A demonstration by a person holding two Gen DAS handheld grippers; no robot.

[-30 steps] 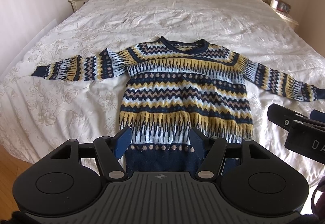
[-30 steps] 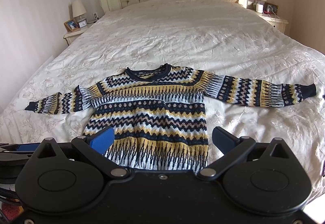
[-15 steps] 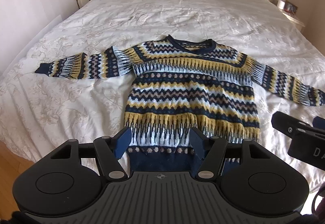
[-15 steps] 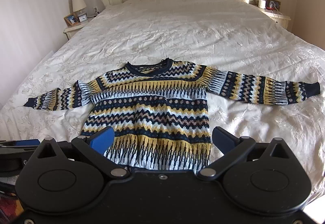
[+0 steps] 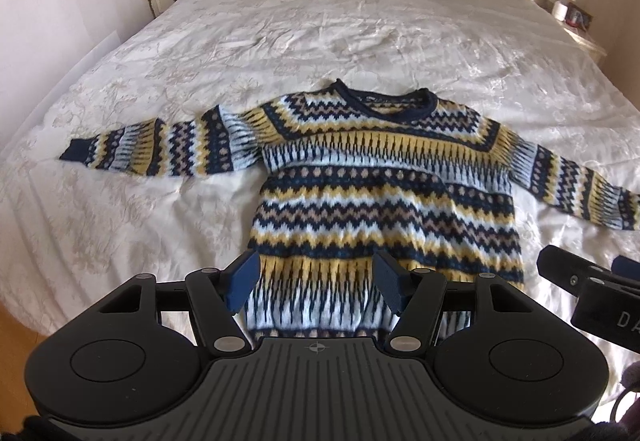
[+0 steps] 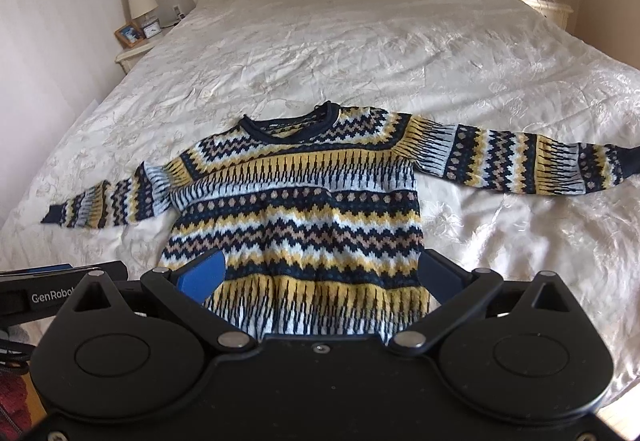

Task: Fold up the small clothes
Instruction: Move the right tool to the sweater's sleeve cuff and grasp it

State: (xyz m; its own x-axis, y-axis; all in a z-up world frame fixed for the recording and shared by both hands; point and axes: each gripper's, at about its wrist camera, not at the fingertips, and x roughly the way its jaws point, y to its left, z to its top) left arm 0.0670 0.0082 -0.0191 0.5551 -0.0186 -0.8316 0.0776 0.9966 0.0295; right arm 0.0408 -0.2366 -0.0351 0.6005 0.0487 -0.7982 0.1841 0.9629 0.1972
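Left wrist view: my left gripper [image 5: 316,285] and right gripper [image 6: 320,277], both spread and empty, hover over the sweater [image 5: 380,193] near the bed [image 5: 120,201] foot edge; I'd pinch each sleeve cuff squarely.

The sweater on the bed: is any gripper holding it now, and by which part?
Nothing is held. The sweater lies flat; left gripper and right gripper hover with jaws open.
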